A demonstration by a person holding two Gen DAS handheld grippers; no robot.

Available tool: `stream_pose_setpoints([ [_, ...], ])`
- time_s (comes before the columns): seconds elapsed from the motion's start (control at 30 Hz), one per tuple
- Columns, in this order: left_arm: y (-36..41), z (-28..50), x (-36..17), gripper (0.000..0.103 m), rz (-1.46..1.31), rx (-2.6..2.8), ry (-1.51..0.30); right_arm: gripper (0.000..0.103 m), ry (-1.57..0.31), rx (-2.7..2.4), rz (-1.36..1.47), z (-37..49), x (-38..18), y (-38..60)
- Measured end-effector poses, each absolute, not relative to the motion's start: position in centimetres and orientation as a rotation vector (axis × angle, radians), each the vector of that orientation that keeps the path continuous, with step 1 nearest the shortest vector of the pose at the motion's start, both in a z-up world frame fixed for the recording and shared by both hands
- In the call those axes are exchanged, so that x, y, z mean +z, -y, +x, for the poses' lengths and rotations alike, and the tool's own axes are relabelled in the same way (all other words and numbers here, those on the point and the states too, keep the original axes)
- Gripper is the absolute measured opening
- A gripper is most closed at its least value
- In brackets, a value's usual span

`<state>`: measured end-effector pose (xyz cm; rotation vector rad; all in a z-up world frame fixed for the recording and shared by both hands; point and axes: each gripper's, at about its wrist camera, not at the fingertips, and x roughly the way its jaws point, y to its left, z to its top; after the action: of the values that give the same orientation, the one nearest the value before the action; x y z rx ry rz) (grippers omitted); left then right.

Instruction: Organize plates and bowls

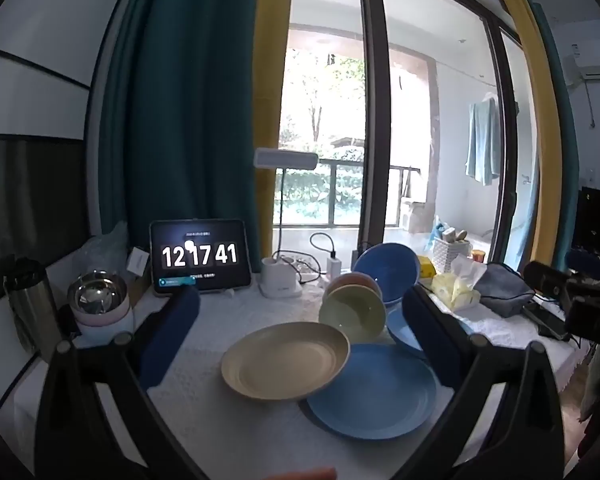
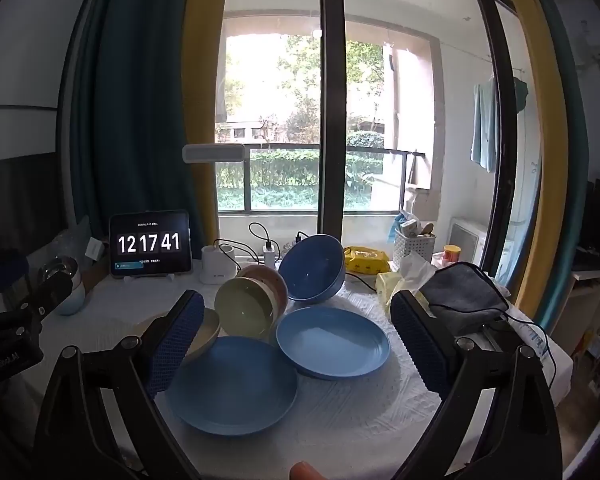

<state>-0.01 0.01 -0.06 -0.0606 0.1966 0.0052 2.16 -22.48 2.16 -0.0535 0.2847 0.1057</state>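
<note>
Ahead of your left tool sits the beige plate, squarely between its spread, empty fingers and leaning with one edge on the big blue plate. Your right tool is spread wide and empty too, and from the big blue plate as landmark it looks straight over that plate, with the smaller blue plate just right of it and overlapping its rim. Behind the big blue plate, the green bowl stands tipped on edge, nested against a pink bowl, and the dark blue bowl leans tilted further back. My read: the beige plate is your left hand's pick, the smaller blue plate your right's; both lie nearly flat, so you need to come at a rim. Under the big blue plate the bench wears a white textured cloth. Far behind it a tablet shows a clock, backed by curtains and a balcony window.
</note>
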Motion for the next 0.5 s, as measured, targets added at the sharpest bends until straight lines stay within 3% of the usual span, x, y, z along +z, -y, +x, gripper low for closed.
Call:
stream_pose_setpoints([
  [0.5,-0.60,-0.01,-0.31,0.102,-0.058,0.001,-0.189,0.097,-0.295,0.107,-0.054,2.46,1.98,22.41],
])
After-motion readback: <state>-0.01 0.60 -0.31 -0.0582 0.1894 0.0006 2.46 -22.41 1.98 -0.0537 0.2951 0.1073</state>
